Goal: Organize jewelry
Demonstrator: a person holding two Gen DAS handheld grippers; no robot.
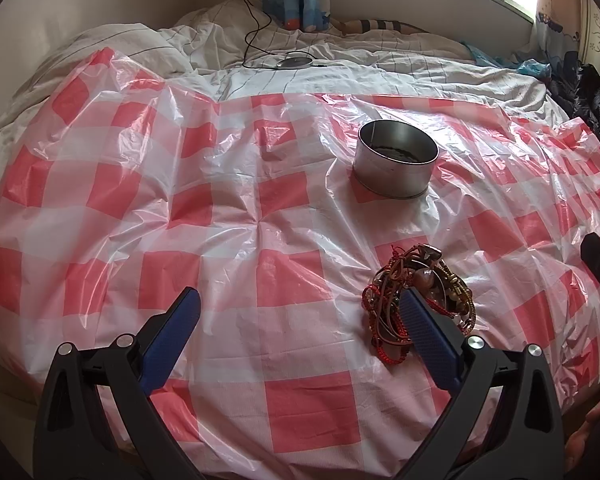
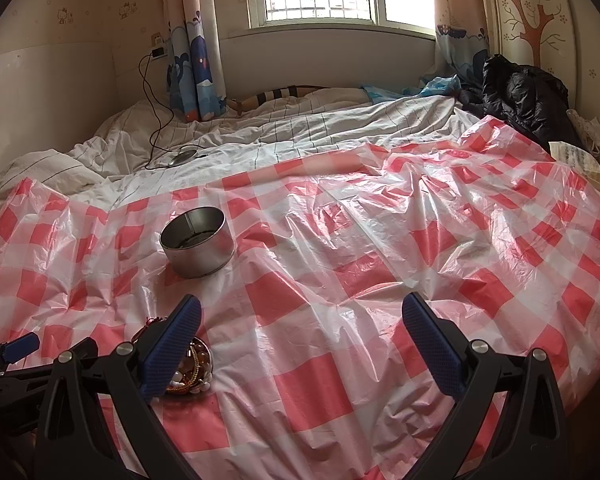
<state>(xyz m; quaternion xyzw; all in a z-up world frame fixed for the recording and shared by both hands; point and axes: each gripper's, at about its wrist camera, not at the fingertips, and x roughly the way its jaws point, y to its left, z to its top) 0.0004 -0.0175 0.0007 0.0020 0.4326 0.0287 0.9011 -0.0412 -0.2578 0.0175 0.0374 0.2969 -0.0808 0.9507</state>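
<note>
Both tongs, left (image 1: 300, 320) and right (image 2: 302, 324), spread wide, holding nothing; jewelry pile (image 1: 416, 300) is a roundish tangle with no clear long axis, tin (image 1: 396, 160) upright, mouth up.

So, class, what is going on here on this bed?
A person holds a gripper in each hand over a red and white checked plastic sheet spread on a bed. Both the left gripper and the right gripper are open and hold nothing. A tangled pile of bracelets lies on the sheet, apart from a round metal tin that stands open farther back.

Tin (image 1: 396, 160) contents too dim
</note>
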